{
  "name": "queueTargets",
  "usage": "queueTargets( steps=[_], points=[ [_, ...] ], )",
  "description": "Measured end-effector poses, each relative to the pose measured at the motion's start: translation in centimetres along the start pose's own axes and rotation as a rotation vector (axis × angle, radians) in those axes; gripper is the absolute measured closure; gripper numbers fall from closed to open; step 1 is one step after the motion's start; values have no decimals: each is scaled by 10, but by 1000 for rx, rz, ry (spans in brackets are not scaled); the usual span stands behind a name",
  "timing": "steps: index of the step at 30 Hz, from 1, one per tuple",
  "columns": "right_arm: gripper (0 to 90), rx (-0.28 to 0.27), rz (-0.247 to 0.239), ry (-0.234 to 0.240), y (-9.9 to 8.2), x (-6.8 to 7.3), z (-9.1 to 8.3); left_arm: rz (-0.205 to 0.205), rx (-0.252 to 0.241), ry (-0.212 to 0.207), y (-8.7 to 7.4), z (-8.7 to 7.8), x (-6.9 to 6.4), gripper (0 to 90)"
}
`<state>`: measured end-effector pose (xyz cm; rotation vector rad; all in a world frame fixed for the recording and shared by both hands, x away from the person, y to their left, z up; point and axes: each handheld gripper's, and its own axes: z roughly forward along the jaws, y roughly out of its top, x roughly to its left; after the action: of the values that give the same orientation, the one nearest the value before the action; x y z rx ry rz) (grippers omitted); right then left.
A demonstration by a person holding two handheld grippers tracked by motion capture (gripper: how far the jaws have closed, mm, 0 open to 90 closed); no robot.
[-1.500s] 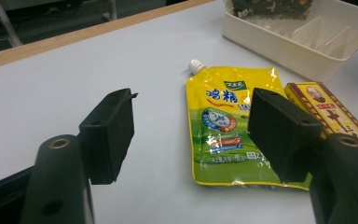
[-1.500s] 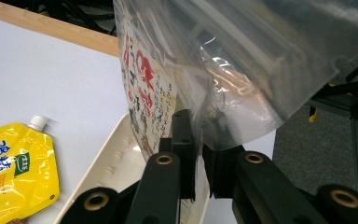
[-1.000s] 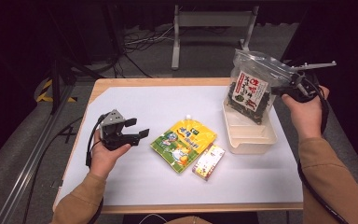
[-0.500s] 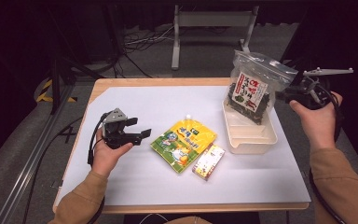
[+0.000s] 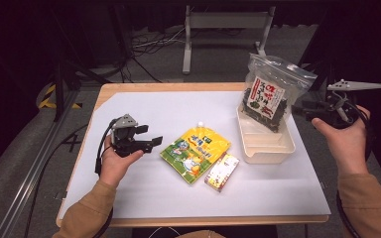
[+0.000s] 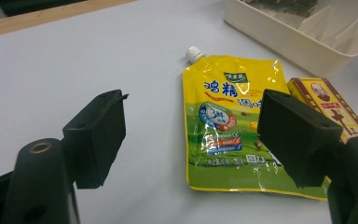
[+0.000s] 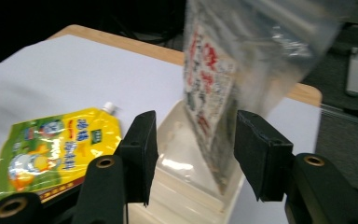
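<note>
Right gripper (image 5: 305,110), jaws just opened, has released the seaweed bag (image 5: 273,94) standing in the tray (image 5: 265,144); unsupported, it may topple.

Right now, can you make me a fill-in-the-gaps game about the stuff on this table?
1. The clear seaweed bag stands in the cream ____.
2. The pouch lying flat on the table is mostly ____.
3. The small box lies right beside the ____.
4. The right gripper, just opened, no longer ____ the bag.

Missing words: tray; yellow; pouch; holds
</note>
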<state>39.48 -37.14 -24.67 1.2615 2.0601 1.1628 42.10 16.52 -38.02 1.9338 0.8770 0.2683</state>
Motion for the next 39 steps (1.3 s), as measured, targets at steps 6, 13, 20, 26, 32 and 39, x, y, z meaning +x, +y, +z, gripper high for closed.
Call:
queueTargets(
  steps=[6,13,20,26,32,39],
  points=[
    [485,-14,-44,79,-3,21,5,-13,27,7,1,0,-2,237],
    [473,-24,-82,134,-7,38,14,2,57,2,4,4,-5,237],
    [456,-47,-124,186,-18,52,22,-6,63,-8,5,6,-4,240],
    [452,-59,-134,210,-29,57,28,-5,71,1,6,6,-4,249],
    [437,-56,-117,204,-45,64,40,-29,88,8,12,7,-1,242],
    [432,-60,-95,206,-55,66,48,-39,118,4,16,12,1,262]
  ],
)
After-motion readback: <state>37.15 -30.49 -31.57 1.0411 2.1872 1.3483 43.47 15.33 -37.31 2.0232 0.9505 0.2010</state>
